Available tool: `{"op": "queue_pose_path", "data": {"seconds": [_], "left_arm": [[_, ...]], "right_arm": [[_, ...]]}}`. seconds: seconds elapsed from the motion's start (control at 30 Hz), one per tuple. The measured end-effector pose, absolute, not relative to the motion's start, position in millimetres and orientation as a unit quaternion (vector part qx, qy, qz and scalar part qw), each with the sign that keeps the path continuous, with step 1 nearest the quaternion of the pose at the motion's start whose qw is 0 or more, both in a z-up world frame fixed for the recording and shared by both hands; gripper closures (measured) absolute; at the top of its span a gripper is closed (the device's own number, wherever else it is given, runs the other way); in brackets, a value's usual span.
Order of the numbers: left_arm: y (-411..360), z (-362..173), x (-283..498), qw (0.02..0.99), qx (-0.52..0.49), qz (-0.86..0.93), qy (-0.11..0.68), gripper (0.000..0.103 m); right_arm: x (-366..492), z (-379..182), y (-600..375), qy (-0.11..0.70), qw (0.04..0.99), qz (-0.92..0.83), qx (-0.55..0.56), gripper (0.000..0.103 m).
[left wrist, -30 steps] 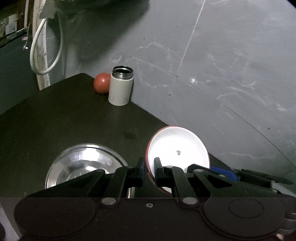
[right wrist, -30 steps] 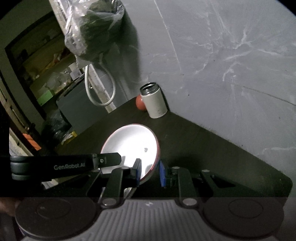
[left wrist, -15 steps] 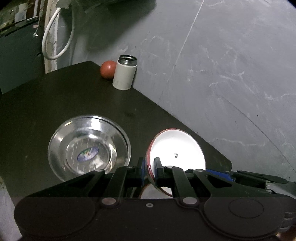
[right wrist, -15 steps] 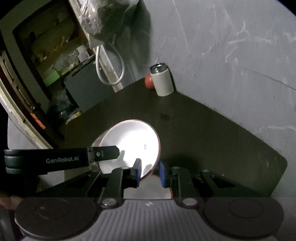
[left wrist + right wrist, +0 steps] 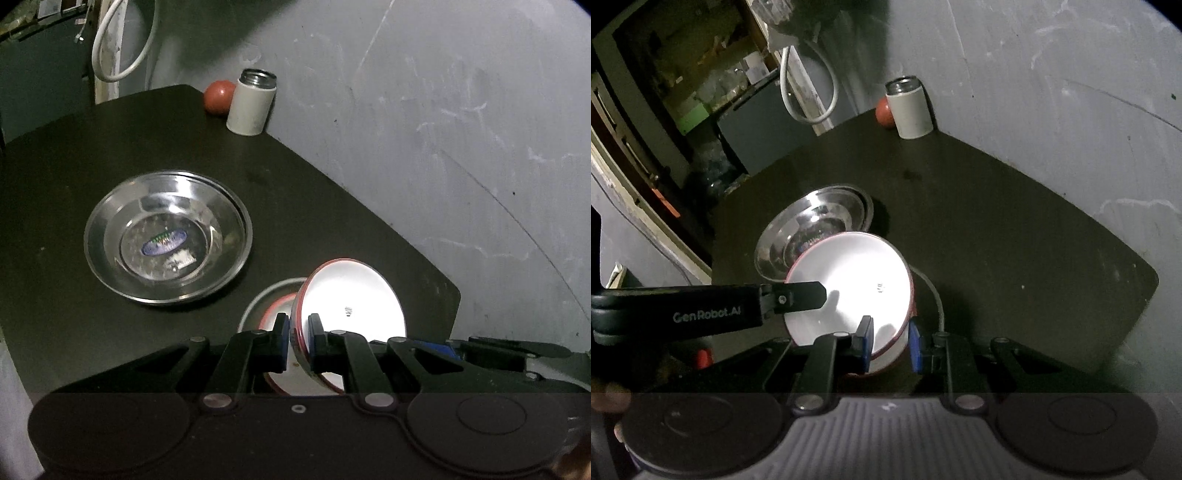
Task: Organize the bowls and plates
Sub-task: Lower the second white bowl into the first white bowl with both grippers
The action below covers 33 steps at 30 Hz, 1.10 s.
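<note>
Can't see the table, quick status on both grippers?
Both grippers, left and right, shut on white bowl. Bowl tilted, above plate. Steel dish beside.

The left gripper (image 5: 298, 341) points forward and downward, its two black fingers (image 5: 280, 332) drawn close together and clamped on the rim of the white bowl (image 5: 354, 295), one finger on the inner face and one on the outer. In the right wrist view, the left gripper enters from the left edge as a horizontal black bar. The right gripper (image 5: 889, 341) also points forward and downward. Its blue-padded fingers (image 5: 866, 341) stand moderately parted, straddling the opposite rim of the same bowl; whether the pads press on it cannot be determined.
</note>
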<state>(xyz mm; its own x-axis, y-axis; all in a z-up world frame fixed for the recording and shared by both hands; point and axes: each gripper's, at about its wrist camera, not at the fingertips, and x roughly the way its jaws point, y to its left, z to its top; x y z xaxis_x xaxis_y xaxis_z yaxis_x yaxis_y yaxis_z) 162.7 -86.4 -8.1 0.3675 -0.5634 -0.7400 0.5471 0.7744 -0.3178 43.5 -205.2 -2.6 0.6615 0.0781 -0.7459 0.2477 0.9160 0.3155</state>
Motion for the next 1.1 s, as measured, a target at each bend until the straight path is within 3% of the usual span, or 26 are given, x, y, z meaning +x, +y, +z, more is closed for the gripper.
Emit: {"op": "queue_pose_path", "data": {"seconds": [1.1], "left_arm": [[-90.0,-20.1,156.7,0.817,0.008,-0.298,0.494,0.089]], "right_arm": [[64.8,-11.3,-212.8,0.451,0.874,-0.011,0.179,0.08]]}}
